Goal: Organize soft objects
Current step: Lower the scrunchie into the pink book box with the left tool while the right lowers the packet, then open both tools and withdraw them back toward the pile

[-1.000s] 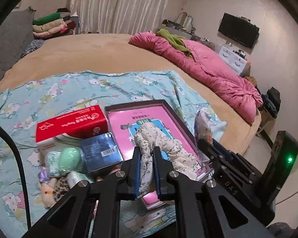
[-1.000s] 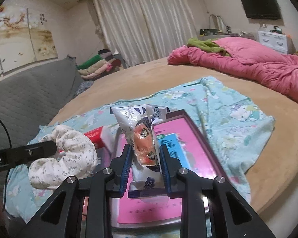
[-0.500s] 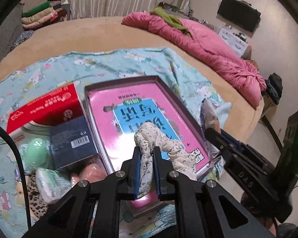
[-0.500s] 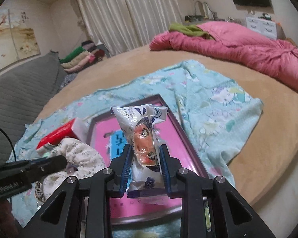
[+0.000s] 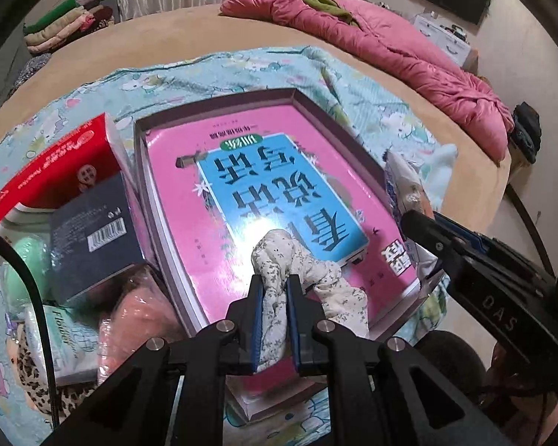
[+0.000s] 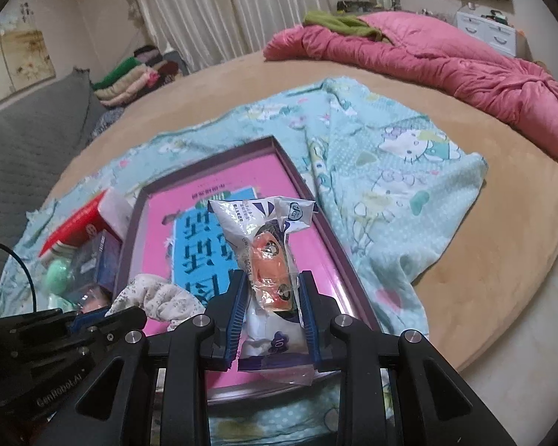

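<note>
My left gripper [image 5: 273, 286] is shut on a white floral scrunchie [image 5: 297, 271], which hangs just above the near end of a shallow purple-rimmed box [image 5: 219, 109] with a pink and blue printed bottom. From the right wrist view the same scrunchie [image 6: 156, 297] shows at lower left, over the box [image 6: 204, 178]. My right gripper [image 6: 273, 290] is shut on a clear plastic packet [image 6: 268, 245] with an orange soft item inside, held upright over the box's near right part. That packet [image 5: 405, 186] also appears at the box's right rim in the left wrist view.
Left of the box lie a red tissue pack [image 5: 52, 171], a dark blue carton [image 5: 93, 238], a green ball [image 5: 26, 264], a pink wrapped item [image 5: 130, 319] and a leopard-print piece [image 5: 37, 383]. All rest on a cartoon-print cloth [image 6: 390, 156] on a round bed with a pink quilt [image 6: 427, 55].
Both grippers have sunk toward the box with their loads still gripped. The box now fills more of each view, and the scrunchie hangs lower over its near end.
</note>
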Demonstrator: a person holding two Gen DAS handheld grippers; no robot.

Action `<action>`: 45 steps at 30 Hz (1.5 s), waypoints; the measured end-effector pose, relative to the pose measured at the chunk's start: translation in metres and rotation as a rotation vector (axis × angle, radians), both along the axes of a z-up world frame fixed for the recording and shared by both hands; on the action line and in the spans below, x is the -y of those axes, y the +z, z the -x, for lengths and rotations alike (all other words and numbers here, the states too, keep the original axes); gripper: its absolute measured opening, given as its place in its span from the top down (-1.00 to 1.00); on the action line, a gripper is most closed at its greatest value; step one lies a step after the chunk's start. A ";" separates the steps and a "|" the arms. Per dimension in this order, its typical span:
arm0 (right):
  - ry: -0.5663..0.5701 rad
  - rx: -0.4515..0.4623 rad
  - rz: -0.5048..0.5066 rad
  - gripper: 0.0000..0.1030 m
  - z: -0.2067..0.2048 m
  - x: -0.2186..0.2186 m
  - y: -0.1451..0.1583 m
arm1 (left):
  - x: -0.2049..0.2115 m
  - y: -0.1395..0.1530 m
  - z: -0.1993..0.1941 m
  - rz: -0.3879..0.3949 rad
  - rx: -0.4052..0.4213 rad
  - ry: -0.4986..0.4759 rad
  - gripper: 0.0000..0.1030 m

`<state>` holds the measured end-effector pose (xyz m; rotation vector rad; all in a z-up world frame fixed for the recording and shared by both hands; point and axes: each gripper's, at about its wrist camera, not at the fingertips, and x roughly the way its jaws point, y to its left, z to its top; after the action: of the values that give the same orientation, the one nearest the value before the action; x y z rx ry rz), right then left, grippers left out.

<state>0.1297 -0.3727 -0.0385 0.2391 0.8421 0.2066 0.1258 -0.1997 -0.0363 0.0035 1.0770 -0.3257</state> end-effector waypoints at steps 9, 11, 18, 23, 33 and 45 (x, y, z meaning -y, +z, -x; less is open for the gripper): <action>-0.006 -0.094 0.086 0.44 -0.015 -0.010 -0.018 | 0.004 -0.014 0.002 -0.045 0.005 -0.020 0.76; -0.010 -0.110 0.103 0.44 -0.017 -0.011 -0.021 | 0.006 -0.017 0.003 -0.063 0.004 -0.019 0.76; -0.030 -0.133 0.124 0.44 -0.020 -0.011 -0.027 | 0.009 -0.025 0.005 -0.077 -0.013 -0.035 0.75; -0.043 -0.139 0.127 0.41 -0.021 -0.011 -0.029 | 0.007 -0.025 0.003 -0.067 -0.023 -0.032 0.70; -0.094 -0.066 0.093 0.11 -0.011 -0.003 -0.015 | 0.004 -0.021 0.003 -0.044 -0.019 -0.036 0.43; -0.187 0.081 0.064 -0.41 0.009 0.015 0.013 | -0.005 -0.009 0.006 -0.022 0.013 -0.016 -0.09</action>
<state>0.1204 -0.3876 -0.0254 0.2461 0.7400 0.0144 0.1202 -0.1951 -0.0449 0.0337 1.0680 -0.3276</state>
